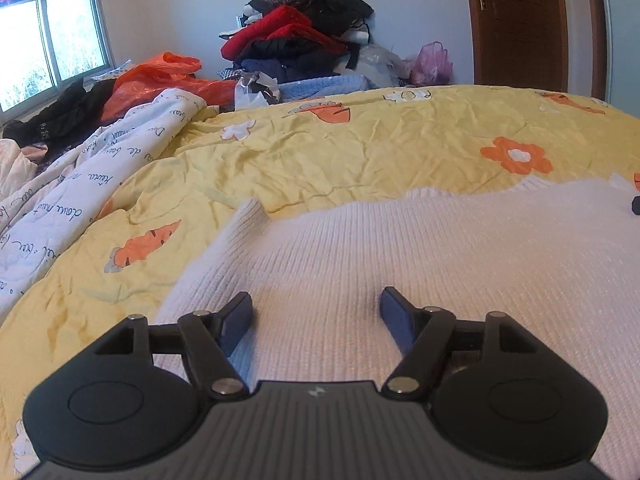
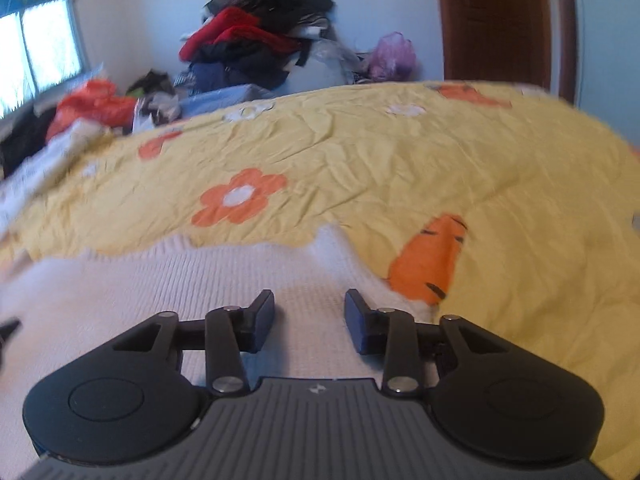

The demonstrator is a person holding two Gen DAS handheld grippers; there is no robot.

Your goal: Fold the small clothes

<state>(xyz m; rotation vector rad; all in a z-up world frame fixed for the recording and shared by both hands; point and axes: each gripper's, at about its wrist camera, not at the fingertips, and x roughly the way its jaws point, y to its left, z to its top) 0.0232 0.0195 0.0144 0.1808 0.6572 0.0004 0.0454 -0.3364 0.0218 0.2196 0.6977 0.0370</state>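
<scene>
In the left wrist view, the left gripper (image 1: 316,308) is seen with its jaws spread wide and nothing caught between them; only the ribbed knit of a white sweater (image 1: 420,264) shows in the gap. The sweater is laid flat on a yellow bedspread (image 1: 340,152) printed with orange flowers and carrots, and its left corner is raised into a small peak. A white quilt with dark script (image 1: 80,184) is bunched at the left edge of the bed, with an orange plastic bag (image 1: 160,76) beyond it. A heap of clothes (image 1: 300,28) in red, black and navy is stacked against the far wall, a pink bag (image 1: 432,64) is set beside it, a window (image 1: 48,48) is seen at the left and a brown door (image 1: 524,20) at the right. A dark tip of the other tool is glimpsed at the right edge.

In the right wrist view, which is somewhat blurred, the right gripper (image 2: 310,314) is held over the right part of the sweater (image 2: 160,284), close to its edge. Its jaws are parted more narrowly, and no fabric is pinched between them. An orange carrot print (image 2: 432,264) on the bedspread (image 2: 380,160) lies just beside the sweater's edge, and the clothes heap (image 2: 256,28) and door (image 2: 496,20) are seen behind
</scene>
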